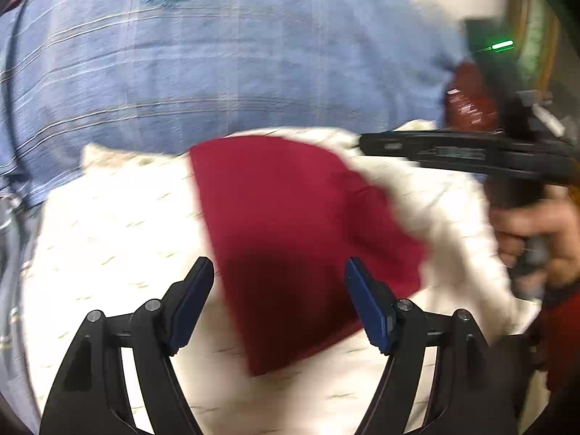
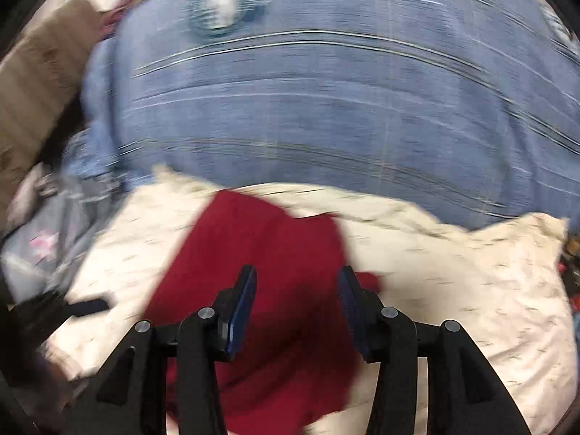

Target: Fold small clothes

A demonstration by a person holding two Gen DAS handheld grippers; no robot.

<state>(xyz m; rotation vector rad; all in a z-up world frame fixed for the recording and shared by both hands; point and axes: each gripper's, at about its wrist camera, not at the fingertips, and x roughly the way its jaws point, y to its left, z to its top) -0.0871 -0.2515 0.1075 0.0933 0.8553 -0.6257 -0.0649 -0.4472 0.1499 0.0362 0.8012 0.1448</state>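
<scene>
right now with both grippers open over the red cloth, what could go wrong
The red cloth lies on a loose cream fabric, so a deep pinch by the left gripper or right gripper could grab both layers. Both views are motion-blurred, so fast closing may miss the edge.

Work surface: a cream fabric covering with small dark flecks (image 1: 108, 232), rumpled at its far edge (image 2: 471, 253). Behind it lies a large blue cloth with thin pale stripes (image 1: 253, 65) and a round teal-and-white emblem (image 2: 221, 3). A tan fabric mass (image 2: 40, 83) occupies the left margin. Both views are motion-blurred.
</scene>
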